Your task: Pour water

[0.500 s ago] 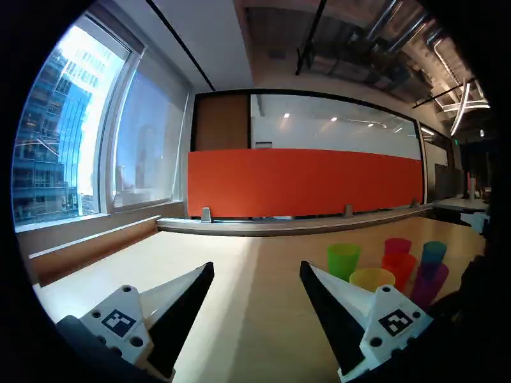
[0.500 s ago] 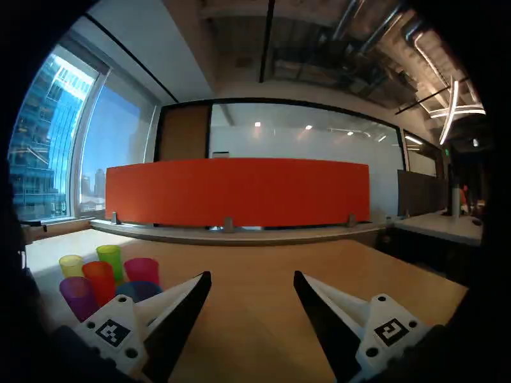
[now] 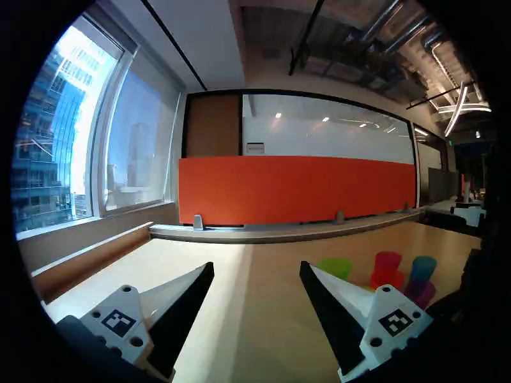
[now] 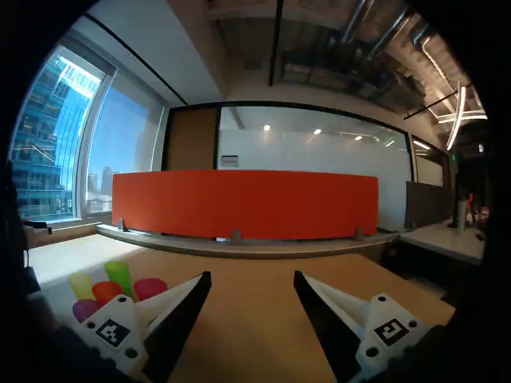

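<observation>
Left gripper view: the left hand-held gripper (image 3: 255,265) is hovering over the wooden desk (image 3: 268,325), its two white fingers spread wide with nothing between them. Just beyond its right finger, a cluster of plastic cups is standing upright on the desk, well short of the far edge: a green cup (image 3: 335,267) partly hidden by the fingertip, then a pink cup (image 3: 388,260), a teal cup (image 3: 424,265) and a purple cup (image 3: 427,293) close together. An orange divider panel (image 3: 294,188) is running along the desk's far edge, with a glass wall above it and a large window (image 3: 57,147) along the left edge letting sunlight fall on the desk's left part.

Right gripper view: the right hand-held gripper (image 4: 251,274) is likewise spread apart over bare wood, pinching nothing. The cups are sitting beside and behind its left finger, toward the sunlit left edge of the desk: the purple cup (image 4: 85,309) nearest, an orange cup (image 4: 106,292) and the pink cup (image 4: 150,287) behind it, a yellow cup (image 4: 81,284) and the green cup (image 4: 117,273) farthest. The orange divider panel (image 4: 243,204) is spanning the far edge.
</observation>
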{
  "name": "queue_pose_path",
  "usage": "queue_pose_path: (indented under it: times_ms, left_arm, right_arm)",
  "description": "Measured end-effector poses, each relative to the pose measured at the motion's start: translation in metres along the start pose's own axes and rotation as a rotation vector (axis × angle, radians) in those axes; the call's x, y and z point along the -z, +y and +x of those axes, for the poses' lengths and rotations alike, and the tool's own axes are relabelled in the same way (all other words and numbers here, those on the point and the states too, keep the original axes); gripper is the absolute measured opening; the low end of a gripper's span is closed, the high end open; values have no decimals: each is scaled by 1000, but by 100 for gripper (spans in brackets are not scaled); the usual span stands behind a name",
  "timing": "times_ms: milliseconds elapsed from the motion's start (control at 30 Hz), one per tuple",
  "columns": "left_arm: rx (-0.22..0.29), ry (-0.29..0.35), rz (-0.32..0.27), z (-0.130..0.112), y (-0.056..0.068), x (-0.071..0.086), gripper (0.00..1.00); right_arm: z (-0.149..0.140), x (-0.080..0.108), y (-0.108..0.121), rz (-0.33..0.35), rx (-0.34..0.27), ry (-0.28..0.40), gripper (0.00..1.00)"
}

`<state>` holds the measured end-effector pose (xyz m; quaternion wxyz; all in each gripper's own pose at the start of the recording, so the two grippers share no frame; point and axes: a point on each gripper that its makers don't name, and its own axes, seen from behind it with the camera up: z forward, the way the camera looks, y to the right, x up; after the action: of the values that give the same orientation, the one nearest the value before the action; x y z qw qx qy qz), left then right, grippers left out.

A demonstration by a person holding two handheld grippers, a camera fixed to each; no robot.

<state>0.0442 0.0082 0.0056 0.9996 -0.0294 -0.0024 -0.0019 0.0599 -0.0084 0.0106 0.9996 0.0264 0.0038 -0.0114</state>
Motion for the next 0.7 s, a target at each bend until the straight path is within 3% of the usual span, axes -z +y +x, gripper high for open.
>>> queue_pose_path:
  times_ms: [367,700]
  left_arm:
    - [-7,6,-62,71,7,-18,100]
    - [-13,34,-135,128,23,-27,100]
  right_arm:
    - [64,-10,-13,63,12,-2,100]
    - [107,-19,-26,107,-41,-19,100]
